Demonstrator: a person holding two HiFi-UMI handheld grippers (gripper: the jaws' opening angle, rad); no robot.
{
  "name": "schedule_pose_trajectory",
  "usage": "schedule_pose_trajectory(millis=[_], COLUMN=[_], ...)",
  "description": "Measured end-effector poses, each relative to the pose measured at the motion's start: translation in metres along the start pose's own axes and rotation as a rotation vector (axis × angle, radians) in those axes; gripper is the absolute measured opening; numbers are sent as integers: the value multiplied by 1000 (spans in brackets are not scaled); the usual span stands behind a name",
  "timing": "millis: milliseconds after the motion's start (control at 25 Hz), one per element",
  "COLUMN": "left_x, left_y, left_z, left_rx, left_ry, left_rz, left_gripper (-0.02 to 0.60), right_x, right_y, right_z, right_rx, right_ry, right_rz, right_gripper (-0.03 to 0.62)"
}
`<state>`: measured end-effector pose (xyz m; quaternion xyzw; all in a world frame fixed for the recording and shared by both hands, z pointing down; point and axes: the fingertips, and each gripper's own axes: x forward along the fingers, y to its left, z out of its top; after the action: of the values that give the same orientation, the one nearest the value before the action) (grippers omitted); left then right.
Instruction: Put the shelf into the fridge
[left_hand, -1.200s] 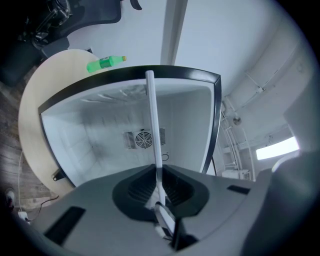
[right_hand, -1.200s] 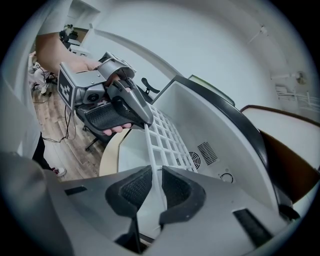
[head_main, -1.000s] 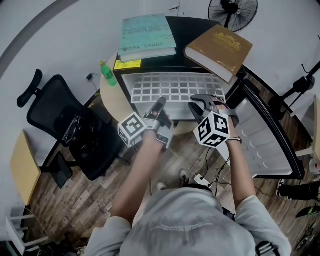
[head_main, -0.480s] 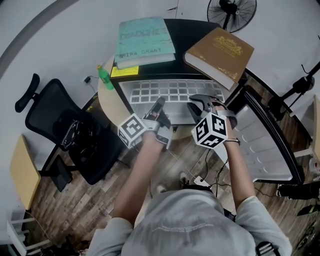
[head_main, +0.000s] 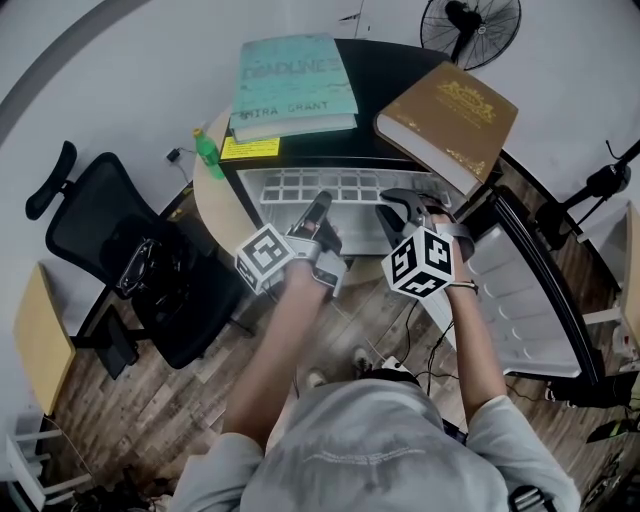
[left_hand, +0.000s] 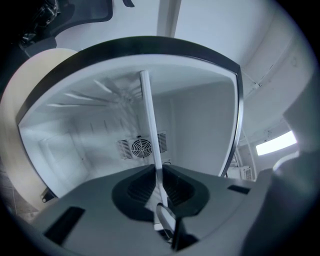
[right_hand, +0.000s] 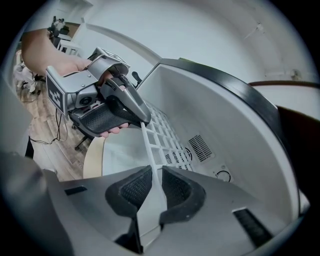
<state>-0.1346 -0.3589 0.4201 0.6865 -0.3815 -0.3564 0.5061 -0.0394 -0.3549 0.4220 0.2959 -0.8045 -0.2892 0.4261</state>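
Shelf (head_main: 345, 190) partly inside fridge (head_main: 372, 85); bottle (head_main: 207, 150) left of fridge, chair (head_main: 125, 265) farther left

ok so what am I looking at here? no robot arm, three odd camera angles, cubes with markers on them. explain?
There is no robot. A person holds a two-jaw gripper in each hand, and the marker cubes are part of those grippers. The overhead picture comes from a camera on the person's head that looks steeply down. It shows the left gripper at its left and the right gripper at its right. The other two pictures come from wide-angle cameras that ride on each gripper and look along its jaws.

Both grippers are shut on the near edge of a white grid shelf. The left gripper view shows it edge-on, as a thin white strip. Its far part reaches into the open fridge.

A teal book and a brown book lie on top of the fridge. A green bottle stands on the round table beside it.
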Motion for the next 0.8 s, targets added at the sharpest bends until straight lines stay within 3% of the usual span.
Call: schedule_pose_trajectory(millis=[800], left_x=[26], left_y=[6], left_z=[18], left_rx=[32], left_ry=[-45], left_rz=[17], left_gripper=[46], right_x=[26], right_y=[-21], right_z=[-5], right_rx=[15], right_ry=[-1], right_rz=[-27], right_gripper=[74])
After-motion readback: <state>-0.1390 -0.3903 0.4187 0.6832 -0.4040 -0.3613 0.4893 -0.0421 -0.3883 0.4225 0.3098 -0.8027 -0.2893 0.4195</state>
